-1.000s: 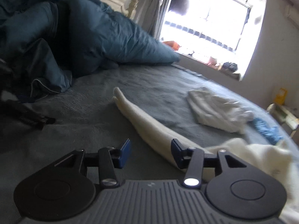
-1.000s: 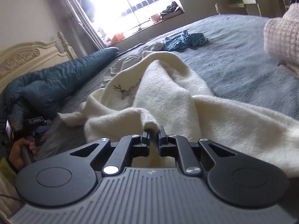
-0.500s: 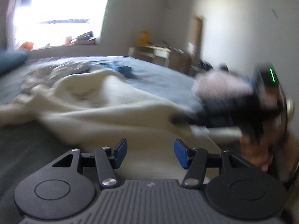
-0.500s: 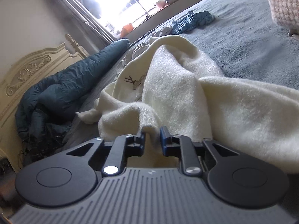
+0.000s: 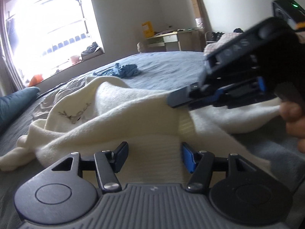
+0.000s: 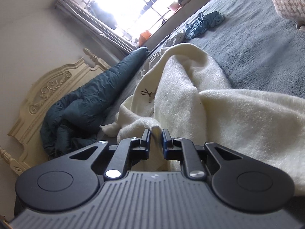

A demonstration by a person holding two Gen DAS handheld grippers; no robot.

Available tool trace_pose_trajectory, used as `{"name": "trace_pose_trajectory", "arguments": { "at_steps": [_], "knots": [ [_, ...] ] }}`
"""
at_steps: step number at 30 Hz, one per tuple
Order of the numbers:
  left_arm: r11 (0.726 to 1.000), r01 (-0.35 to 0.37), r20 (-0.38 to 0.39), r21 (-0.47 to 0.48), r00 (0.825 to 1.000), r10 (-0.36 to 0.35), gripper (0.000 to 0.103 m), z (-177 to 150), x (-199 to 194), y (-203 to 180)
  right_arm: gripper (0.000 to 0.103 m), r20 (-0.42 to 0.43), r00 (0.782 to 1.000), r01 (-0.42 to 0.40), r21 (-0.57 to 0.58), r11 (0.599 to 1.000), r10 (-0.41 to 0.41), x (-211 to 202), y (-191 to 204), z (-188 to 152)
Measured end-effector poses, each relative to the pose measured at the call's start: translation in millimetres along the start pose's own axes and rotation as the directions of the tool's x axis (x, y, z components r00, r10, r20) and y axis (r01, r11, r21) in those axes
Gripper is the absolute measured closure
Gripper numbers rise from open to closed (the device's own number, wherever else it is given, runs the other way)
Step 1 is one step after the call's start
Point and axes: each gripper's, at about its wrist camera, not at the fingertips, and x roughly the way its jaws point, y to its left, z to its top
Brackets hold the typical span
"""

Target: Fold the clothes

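The right gripper (image 6: 154,133), a black two-finger tool with blue pads, is clenched on a bunched fold of a cream fleece garment (image 6: 219,112), the fabric pinched up between its narrow jaws. Seen from the left wrist camera, that same right gripper (image 5: 171,100) reaches in from the right edge, with the person's bare fingers (image 5: 293,120) wrapped around its handle. The left gripper (image 5: 154,153) hovers low over the ribbed cream hem of the garment; its jaws are opening and its blue pads (image 5: 187,158) stand clear of the cloth, gripping nothing, though the hem lies just beyond and between them. The cream garment sprawls loosely across the middle of a grey-blue bed cover (image 5: 171,64), rumpled into ridges, with a small embroidered deer motif (image 5: 75,114) showing on an inner panel, and one sleeve trailing off toward the left. Farther along the bed lies a crumpled blue cloth (image 5: 124,70), well apart from the cream garment. A dark teal quilted duvet (image 6: 91,103) is heaped against a carved cream headboard (image 6: 47,95). Beyond the bed, a bright window (image 5: 47,28) glares white, and a pale desk (image 5: 171,39) stands against the far wall.
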Motion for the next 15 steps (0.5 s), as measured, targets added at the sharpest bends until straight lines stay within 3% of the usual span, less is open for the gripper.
{"name": "trace_pose_trajectory", "arguments": {
  "at_steps": [2, 4, 6, 8, 10, 13, 15],
  "knots": [
    [1.000, -0.022, -0.006, -0.006, 1.000, 0.022, 0.043, 1.2, 0.5, 3.5, 0.091, -0.001, 1.000, -0.012, 0.002, 1.000, 0.012, 0.8, -2.0, -0.3],
    [0.999, -0.040, -0.009, -0.022, 0.999, 0.040, 0.053, 2.7, 3.7, 5.2, 0.090, 0.001, 1.000, -0.018, 0.006, 1.000, 0.018, 0.3, -3.7, -0.5],
    [0.998, -0.048, -0.009, -0.039, 0.999, 0.048, 0.078, 3.8, 5.8, 7.1, 0.089, 0.005, 1.000, -0.023, 0.009, 1.000, 0.023, -0.4, -4.9, -1.4],
    [0.996, -0.056, -0.005, -0.065, 0.998, 0.056, 0.093, 4.0, 5.0, 11.3, 0.087, 0.007, 1.000, -0.014, -0.014, 1.000, 0.014, -2.8, -2.6, -3.1],
    [0.993, -0.064, 0.019, -0.103, 0.998, 0.067, 0.095, 1.5, -5.4, 20.1, 0.083, 0.009, 1.000, 0.001, -0.052, 0.999, -0.001, -6.2, 1.3, -5.4],
    [0.985, -0.091, 0.067, -0.148, 0.993, 0.102, 0.096, -5.0, -31.0, 34.0, 0.059, 0.027, 0.999, 0.026, -0.196, 0.980, -0.021, -16.4, 19.5, -15.4],
    [0.978, -0.112, 0.097, -0.175, 0.987, 0.131, 0.097, -12.7, -54.6, 43.1, 0.057, 0.021, 0.999, 0.035, -0.309, 0.951, -0.030, -17.2, 37.8, -24.3]
  ]
}}
